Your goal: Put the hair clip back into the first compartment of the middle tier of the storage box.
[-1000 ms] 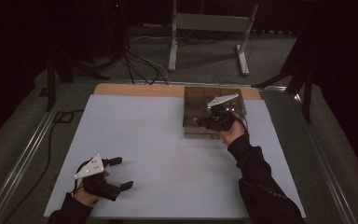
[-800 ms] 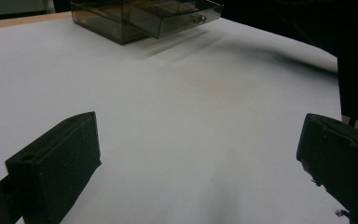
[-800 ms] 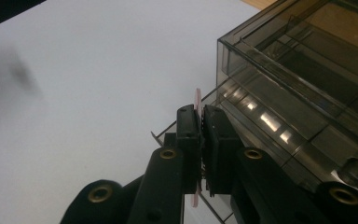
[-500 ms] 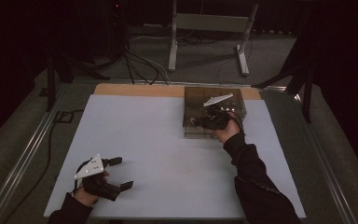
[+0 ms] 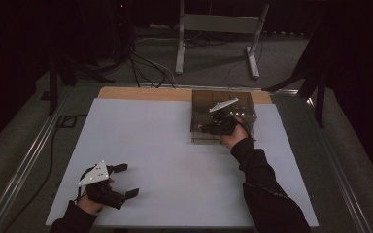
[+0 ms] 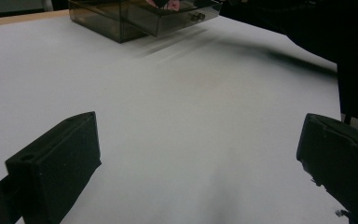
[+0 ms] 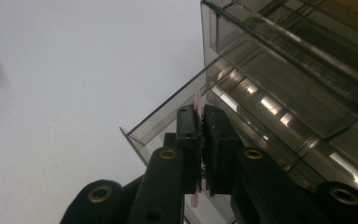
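Note:
A smoked clear drawer box (image 5: 223, 99) stands at the far right of the white table; it also appears as the drawer box (image 6: 98, 21) and the drawer box (image 7: 284, 79). One drawer (image 7: 165, 119) is pulled out a little. My right gripper (image 5: 205, 128) hangs over the box's front, and the right gripper (image 7: 200, 116) is shut on a thin pink piece (image 7: 198, 100) right above the open drawer's corner. At the near left, my left gripper (image 5: 127, 180) rests on the table; the left gripper (image 6: 200, 158) is open with only bare table between its fingers.
The white table surface (image 5: 150, 141) has a wooden strip (image 5: 136, 93) along its far edge. A metal stand (image 5: 213, 29) and cables (image 5: 141, 63) lie on the floor beyond it. A dark sleeve (image 5: 267, 189) reaches in from the near right.
My right gripper has shifted slightly to the left over the box front. The left gripper has stayed where it was.

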Demonstrator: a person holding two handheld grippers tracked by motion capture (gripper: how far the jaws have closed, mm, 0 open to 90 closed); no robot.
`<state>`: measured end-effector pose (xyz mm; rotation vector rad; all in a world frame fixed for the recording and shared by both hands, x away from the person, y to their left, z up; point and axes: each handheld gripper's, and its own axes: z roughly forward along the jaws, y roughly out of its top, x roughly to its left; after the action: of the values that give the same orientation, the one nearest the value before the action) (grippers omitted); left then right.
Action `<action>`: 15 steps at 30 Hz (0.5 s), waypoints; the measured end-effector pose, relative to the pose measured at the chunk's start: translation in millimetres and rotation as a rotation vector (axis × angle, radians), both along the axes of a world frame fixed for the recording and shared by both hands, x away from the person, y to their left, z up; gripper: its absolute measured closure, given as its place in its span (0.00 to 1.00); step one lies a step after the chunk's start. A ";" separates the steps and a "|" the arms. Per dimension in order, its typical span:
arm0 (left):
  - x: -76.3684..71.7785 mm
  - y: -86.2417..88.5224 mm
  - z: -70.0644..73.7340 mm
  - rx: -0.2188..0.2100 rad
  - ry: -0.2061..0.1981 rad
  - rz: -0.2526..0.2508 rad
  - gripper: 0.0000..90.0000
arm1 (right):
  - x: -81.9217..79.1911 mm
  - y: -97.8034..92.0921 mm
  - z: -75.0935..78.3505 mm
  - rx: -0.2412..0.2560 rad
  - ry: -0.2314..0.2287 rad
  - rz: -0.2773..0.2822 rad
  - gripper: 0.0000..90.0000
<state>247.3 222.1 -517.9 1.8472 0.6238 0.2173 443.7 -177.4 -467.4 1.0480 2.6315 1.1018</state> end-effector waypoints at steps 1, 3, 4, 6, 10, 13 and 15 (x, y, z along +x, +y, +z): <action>0.0 0.1 0.1 -0.001 -0.002 0.001 0.00 | 0.4 0.1 -1.0 0.002 0.005 0.001 0.95; 0.1 0.4 -0.1 -0.002 0.001 0.002 0.00 | 0.9 0.8 -2.5 -0.006 0.013 0.002 0.95; 0.1 0.5 0.0 -0.003 0.003 0.003 0.00 | 1.0 1.1 -3.4 -0.008 0.017 0.003 0.95; 0.1 0.3 0.1 -0.004 -0.001 0.002 0.00 | 1.3 1.8 -4.9 -0.014 0.026 0.007 0.95; 0.3 0.5 -0.1 -0.003 0.002 0.002 0.00 | 2.0 2.9 -6.9 -0.024 0.035 0.008 0.94; 0.2 0.4 -0.1 -0.004 0.002 0.001 0.00 | 2.4 3.2 -7.3 -0.028 0.038 0.007 0.94; 0.2 0.3 -0.4 -0.001 0.003 0.001 0.00 | 2.8 3.3 -7.2 -0.032 0.037 0.005 0.92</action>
<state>247.5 222.3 -518.3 1.8469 0.6271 0.2152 446.5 -174.2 -474.6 1.0660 2.6729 1.0480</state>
